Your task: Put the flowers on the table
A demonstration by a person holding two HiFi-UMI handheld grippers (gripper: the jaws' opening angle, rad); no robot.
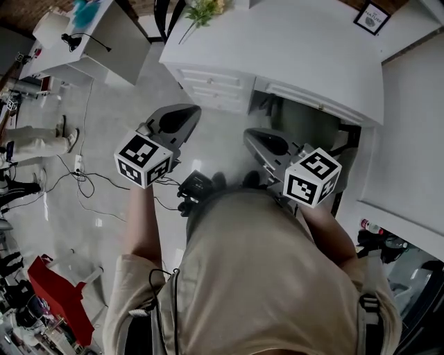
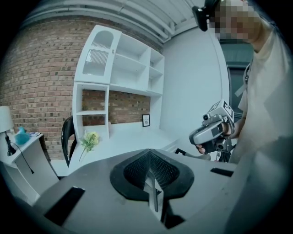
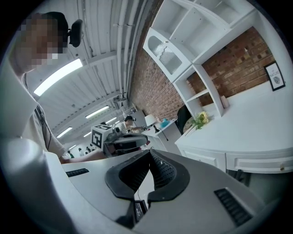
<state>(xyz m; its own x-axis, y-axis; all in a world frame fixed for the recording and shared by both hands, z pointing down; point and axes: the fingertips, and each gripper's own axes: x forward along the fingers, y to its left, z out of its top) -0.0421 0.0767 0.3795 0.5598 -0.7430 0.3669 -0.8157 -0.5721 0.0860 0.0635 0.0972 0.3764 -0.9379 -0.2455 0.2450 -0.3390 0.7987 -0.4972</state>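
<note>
**Cropped, covered, too small**

In the head view the flowers (image 1: 202, 10) at 12 o'clock are cut by the top edge, with the blooms mostly out of frame. The framed picture (image 1: 372, 17) at 1 o'clock is clipped too, and its print is too small to read. A person (image 1: 35, 142) at 9 o'clock is cropped to legs. The wearer's torso (image 1: 263, 277) hides whatever lies beneath it. In the right gripper view, figures (image 3: 126, 123) at 9 o'clock are too small to tell apart.

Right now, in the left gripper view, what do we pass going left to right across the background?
teal object → black chair → flowers → framed picture → right gripper
</note>
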